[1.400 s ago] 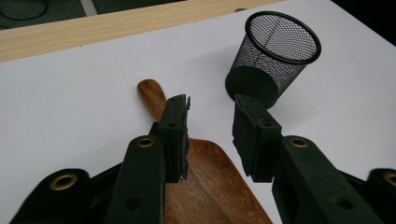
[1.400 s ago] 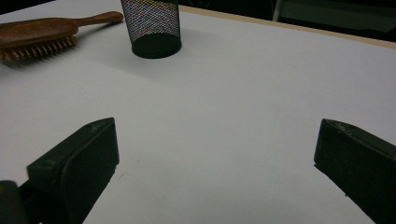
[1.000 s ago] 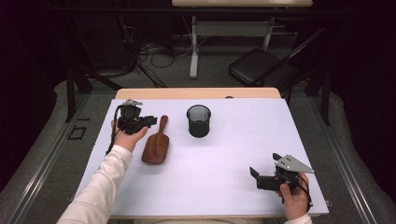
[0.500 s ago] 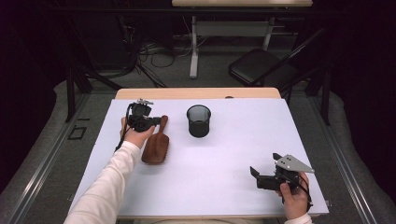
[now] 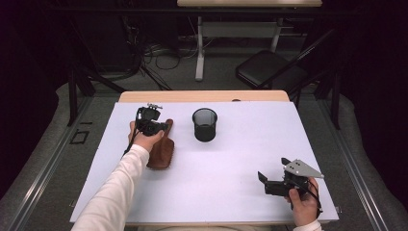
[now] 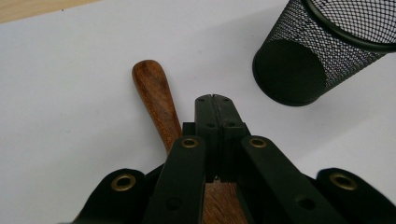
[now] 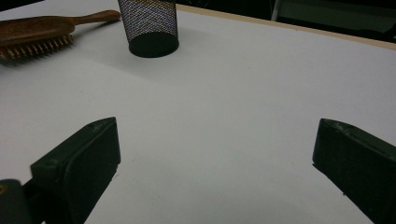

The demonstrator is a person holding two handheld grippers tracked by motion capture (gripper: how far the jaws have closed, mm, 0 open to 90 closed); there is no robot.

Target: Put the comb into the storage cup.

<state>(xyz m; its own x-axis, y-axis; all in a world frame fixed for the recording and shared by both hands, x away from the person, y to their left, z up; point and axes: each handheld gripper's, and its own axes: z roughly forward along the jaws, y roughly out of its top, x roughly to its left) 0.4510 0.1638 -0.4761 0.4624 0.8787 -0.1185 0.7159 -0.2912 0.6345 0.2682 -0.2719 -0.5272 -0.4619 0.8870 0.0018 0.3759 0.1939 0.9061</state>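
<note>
Hairbrush [image 7: 35, 35] bristles (right gripper view) | left gripper [image 6: 215, 100] jaws together | right gripper [image 7: 210, 154] jaws apart

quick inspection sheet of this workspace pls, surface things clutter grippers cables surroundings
surface: white sheet over a wooden table, bare wood at the far edge
things: wooden hairbrush lying flat, bristles sideways; black mesh cup upright, apart from it
clutter: nothing seen
grippers: left gripper jaws together above the brush handle, nothing between them; right gripper jaws wide apart, near corner
cables: one trails from each gripper; loose cables on the floor beyond the table
surroundings: dark room, folding chair, a second table's legs behind
</note>
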